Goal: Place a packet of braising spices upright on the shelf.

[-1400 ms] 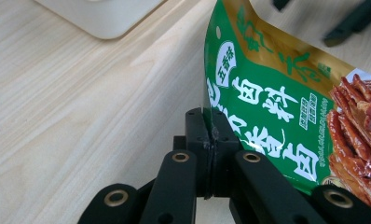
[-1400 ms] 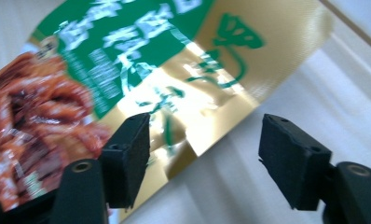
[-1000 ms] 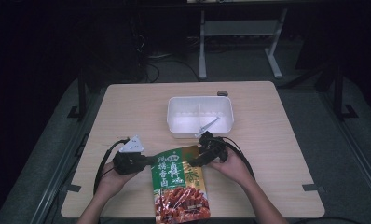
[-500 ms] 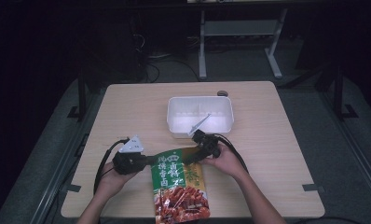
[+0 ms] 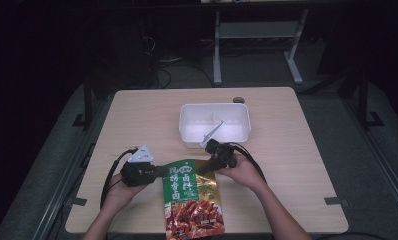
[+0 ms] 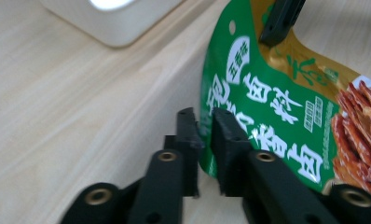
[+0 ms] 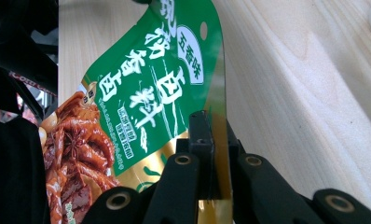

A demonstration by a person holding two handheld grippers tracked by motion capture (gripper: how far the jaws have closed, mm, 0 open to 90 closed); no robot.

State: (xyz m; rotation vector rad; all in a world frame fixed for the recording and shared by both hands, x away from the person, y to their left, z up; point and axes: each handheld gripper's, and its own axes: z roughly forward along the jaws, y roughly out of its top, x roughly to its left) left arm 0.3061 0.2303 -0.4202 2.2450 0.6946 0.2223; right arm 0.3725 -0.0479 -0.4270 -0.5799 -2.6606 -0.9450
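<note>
A seasoning packet is clamped by the left gripper and right gripper; both grips are best kept firm and level.

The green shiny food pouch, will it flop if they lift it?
Probably: the green and gold foil food pouch already curves between the left gripper and right gripper pinching its top corners. Its glossy film looks slippery. Seemingly light.

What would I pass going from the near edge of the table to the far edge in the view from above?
Food packet → left gripper → right gripper → white tub → small dark round thing by the far edge.
</note>
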